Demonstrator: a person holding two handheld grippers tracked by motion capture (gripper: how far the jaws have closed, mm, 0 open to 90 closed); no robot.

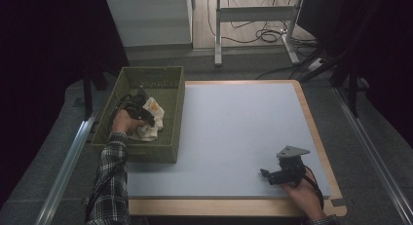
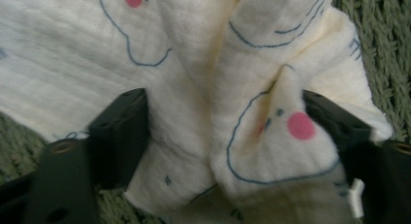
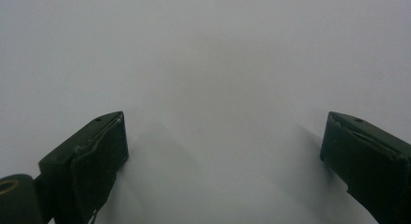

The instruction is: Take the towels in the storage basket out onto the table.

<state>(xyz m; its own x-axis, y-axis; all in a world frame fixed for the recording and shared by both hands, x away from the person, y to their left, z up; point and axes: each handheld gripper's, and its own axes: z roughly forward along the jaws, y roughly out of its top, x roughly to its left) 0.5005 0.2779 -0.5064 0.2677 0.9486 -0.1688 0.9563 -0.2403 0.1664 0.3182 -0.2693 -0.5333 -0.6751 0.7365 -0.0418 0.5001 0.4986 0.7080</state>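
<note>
A cream cloth (image 1: 152, 119) printed with blue outlines and pink dots lies crumpled in an olive-green woven basket (image 1: 178, 108) at the table's left. My left gripper (image 1: 142, 113) reaches down into the basket. In the left gripper view the cloth (image 2: 194, 59) bunches up between the two black jaws, and my left gripper (image 2: 225, 115) presses on the fold from both sides. My right gripper (image 1: 267, 174) rests low over the front right of the pale grey mat (image 1: 234, 122), pointing left. In its own view my right gripper (image 3: 223, 136) stands wide open with only bare mat (image 3: 203, 49) between the jaws.
The mat covers a wood-edged table (image 1: 311, 122), and the basket sits over its left edge. Behind the table stand a white cabinet (image 1: 148, 20) and a metal desk frame (image 1: 253, 15) with cables on the floor. Metal rails (image 1: 65, 161) run along both sides.
</note>
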